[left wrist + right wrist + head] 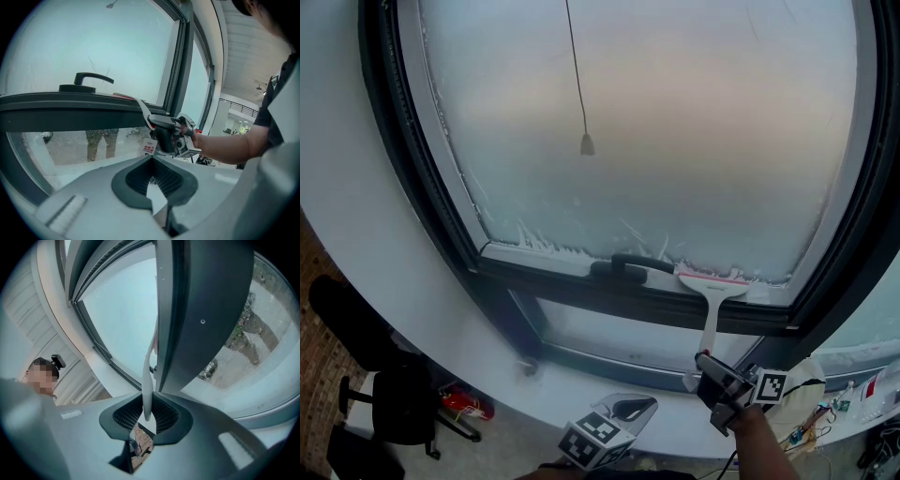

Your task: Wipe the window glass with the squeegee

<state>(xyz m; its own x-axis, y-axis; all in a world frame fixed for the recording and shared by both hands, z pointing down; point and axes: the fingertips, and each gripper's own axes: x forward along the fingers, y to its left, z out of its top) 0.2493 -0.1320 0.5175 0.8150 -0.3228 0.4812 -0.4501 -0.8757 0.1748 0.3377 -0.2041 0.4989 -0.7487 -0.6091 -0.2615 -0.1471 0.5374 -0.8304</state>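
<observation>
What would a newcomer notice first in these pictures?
The large window glass, hazy and streaked with white along its lower edge, fills the head view. At that lower edge sits a white plastic squeegee with a pink blade, its handle gripped by the right hand-held gripper. A black lever handle lies on the frame just left of it.

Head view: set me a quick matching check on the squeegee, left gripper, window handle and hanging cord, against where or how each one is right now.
Things:
1. squeegee
2. left gripper
3. window handle
4. hanging cord

Places or states:
A. black, on the frame bar, left of the squeegee
B. dangling in front of the upper glass
C. handle clamped in the right gripper, head at the bottom edge of the glass
D. jaws together, holding nothing

Pairs: 1-C, 2-D, 3-A, 4-B.
</observation>
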